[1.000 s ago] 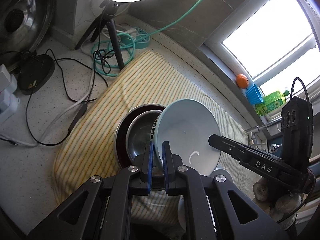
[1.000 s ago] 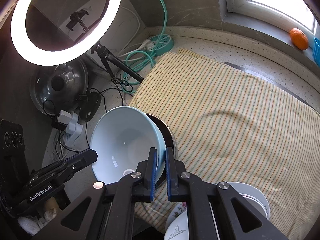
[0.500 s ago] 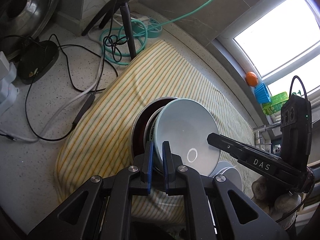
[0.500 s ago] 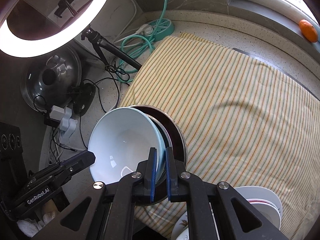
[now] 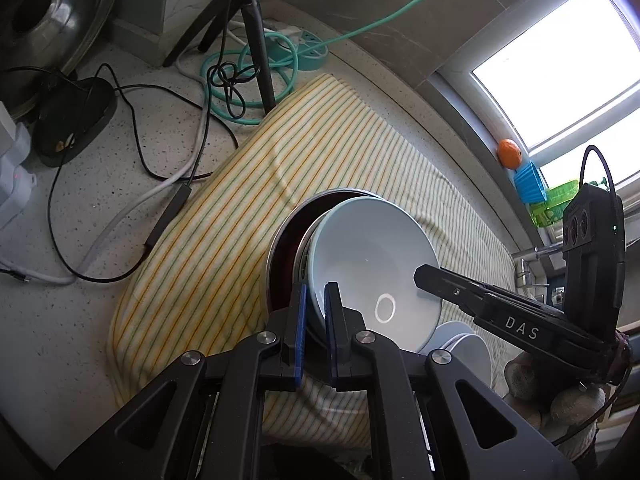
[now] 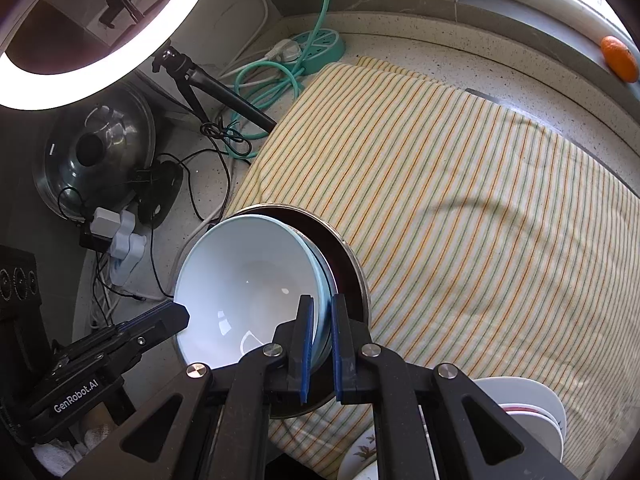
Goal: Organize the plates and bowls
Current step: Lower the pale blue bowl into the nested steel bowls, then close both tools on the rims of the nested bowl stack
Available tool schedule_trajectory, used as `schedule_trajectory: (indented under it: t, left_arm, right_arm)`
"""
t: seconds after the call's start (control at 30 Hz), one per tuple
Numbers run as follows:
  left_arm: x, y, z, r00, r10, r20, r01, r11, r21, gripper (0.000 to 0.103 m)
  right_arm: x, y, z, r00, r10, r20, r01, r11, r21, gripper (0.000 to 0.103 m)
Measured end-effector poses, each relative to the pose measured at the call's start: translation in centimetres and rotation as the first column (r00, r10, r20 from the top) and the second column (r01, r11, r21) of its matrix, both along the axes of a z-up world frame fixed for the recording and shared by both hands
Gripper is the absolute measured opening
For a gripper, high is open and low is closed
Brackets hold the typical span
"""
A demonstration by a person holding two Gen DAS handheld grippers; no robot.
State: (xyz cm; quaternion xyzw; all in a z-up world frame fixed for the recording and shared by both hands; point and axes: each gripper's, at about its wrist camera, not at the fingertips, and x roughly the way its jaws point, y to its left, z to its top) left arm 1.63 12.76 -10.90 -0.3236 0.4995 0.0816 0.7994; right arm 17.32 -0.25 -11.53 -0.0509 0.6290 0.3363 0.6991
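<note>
Fingers [image 5: 334, 312] of both grippers on pale-blue bowl [image 5: 372, 276] over metal bowl [image 5: 286, 240].

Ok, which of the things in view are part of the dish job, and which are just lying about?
Job:
- blue bowl, gripped by left gripper and right gripper
- metal bowl beneath it
- dark plate
- white dishes
- striped cloth

Lying about:
- ring light, tripod
- green cable, black cables
- pot lid
- orange
</note>
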Motion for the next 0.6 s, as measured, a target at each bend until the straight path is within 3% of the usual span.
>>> schedule_trajectory:
  t: [0.33, 0.6]
  left_arm:
    - [-0.3, -0.1, 0.8, 1.000, -0.010, 0.011, 0.010, 0.999, 0.046, 0.007]
    - [-1.5, 0.5, 2.5, 0.998, 0.006, 0.055, -0.010, 0.997, 0.082, 0.008]
  right_arm:
    - [0.1, -0.4, 0.0, 1.000, 0.001, -0.009, 0.000, 1.000, 0.019, 0.008]
    - [0.5, -2.0, 1.1, 0.999, -0.031, -0.029, 0.034, 0.995, 0.097, 0.008]
